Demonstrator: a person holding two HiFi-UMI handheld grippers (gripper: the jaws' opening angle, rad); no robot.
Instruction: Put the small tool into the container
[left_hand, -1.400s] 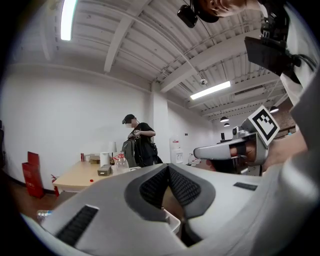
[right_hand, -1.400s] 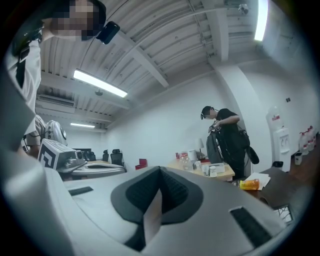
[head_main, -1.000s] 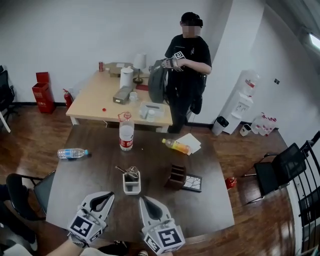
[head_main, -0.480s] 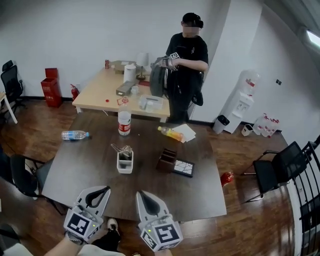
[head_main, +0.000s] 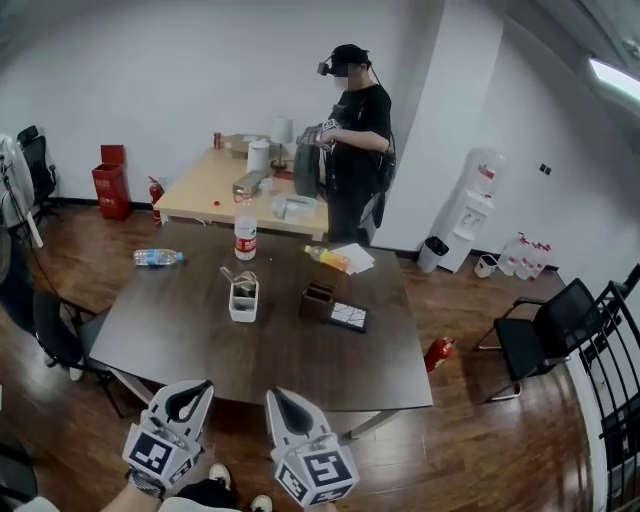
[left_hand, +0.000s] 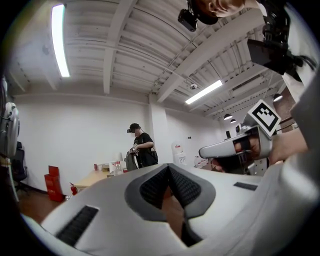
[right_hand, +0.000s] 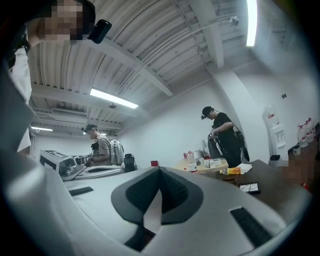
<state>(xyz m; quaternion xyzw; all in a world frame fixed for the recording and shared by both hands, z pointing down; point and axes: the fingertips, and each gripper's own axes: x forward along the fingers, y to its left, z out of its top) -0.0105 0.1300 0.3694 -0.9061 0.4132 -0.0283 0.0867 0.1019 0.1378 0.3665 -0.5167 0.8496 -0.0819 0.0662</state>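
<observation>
Left gripper (head_main: 188, 395) and right gripper (head_main: 283, 402) are hovering shut and empty, well apart from the container (head_main: 243, 302); small tool (head_main: 238, 276) is apparently sticking out of it, leaning; risk: a bump to the desk (head_main: 300, 360) tipping it out.

Table (head_main: 300, 365) w/ container (head_main: 243, 300), bottle (head_main: 245, 237), maybe box (head_main: 318, 302)

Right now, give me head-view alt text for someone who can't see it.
The left hand-held gripper and right hand-held gripper sit shut, empty at the bottom edge, short of a dark table. On it stand a white container with metal items poking out, a brown box and an upright bottle; a person stands behind.
</observation>
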